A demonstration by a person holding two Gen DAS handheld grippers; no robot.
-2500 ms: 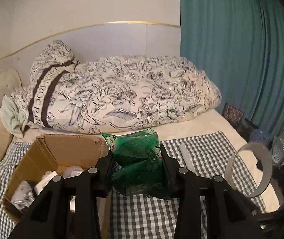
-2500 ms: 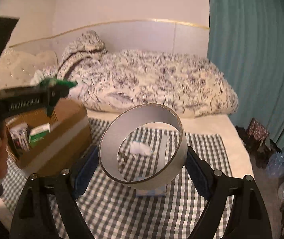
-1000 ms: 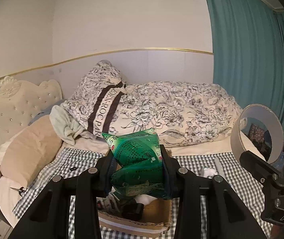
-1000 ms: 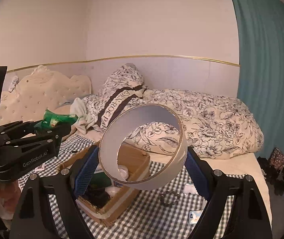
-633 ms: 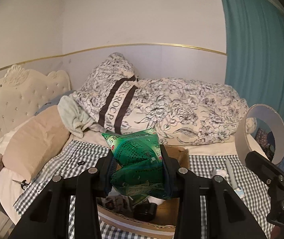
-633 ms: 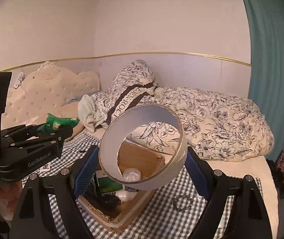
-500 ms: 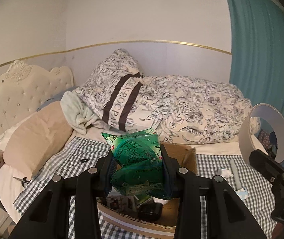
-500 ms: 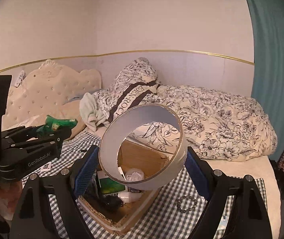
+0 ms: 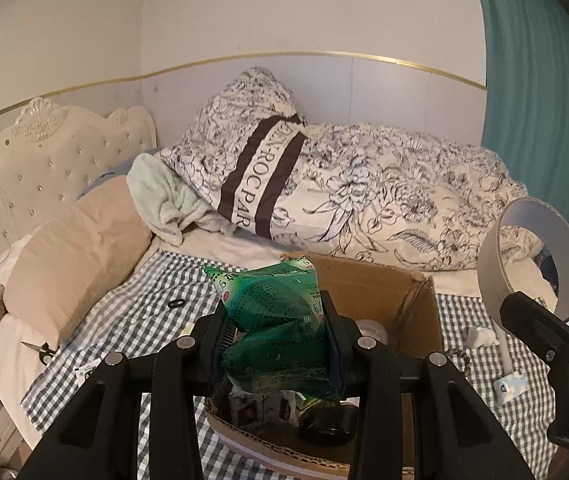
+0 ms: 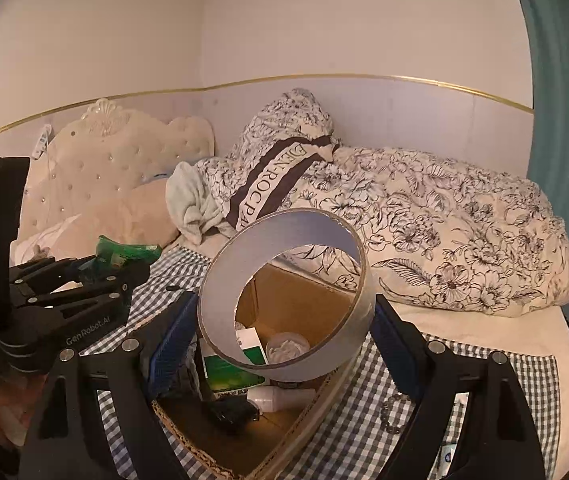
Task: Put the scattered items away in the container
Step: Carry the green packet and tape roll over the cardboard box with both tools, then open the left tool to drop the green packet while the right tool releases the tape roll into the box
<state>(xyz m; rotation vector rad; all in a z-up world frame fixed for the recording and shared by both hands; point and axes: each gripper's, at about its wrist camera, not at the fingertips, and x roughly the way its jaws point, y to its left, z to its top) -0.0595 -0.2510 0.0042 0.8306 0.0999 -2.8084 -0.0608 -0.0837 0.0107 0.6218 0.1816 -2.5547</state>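
My left gripper (image 9: 274, 344) is shut on a crumpled green packet (image 9: 276, 320), held over the near side of an open cardboard box (image 9: 368, 284) on the checked bedspread. In the right wrist view that gripper (image 10: 124, 264) hangs at the left with the green packet (image 10: 124, 252) sticking out of it. My right gripper (image 10: 284, 340) is shut on a wide grey tape roll (image 10: 284, 240), above the cardboard box (image 10: 300, 300). The tape roll (image 9: 532, 256) also shows at the right of the left wrist view. Inside the box lie a green carton (image 10: 232, 372), a white cup (image 10: 286, 346) and a small white bottle (image 10: 280, 394).
A floral duvet (image 9: 404, 188) and pillows (image 9: 72, 252) lie behind the box. On the checked spread are a bead bracelet (image 10: 390, 412), a crumpled tissue (image 9: 480, 336), a white stick (image 9: 504, 348), a small packet (image 9: 508, 386), a black ring (image 9: 176, 303) and scissors (image 9: 38, 348). A teal curtain (image 9: 544, 80) hangs at right.
Both grippers have moved forward and sunk toward the box with their loads still held; the box now sits closer and larger under them. Both grips look unchanged.
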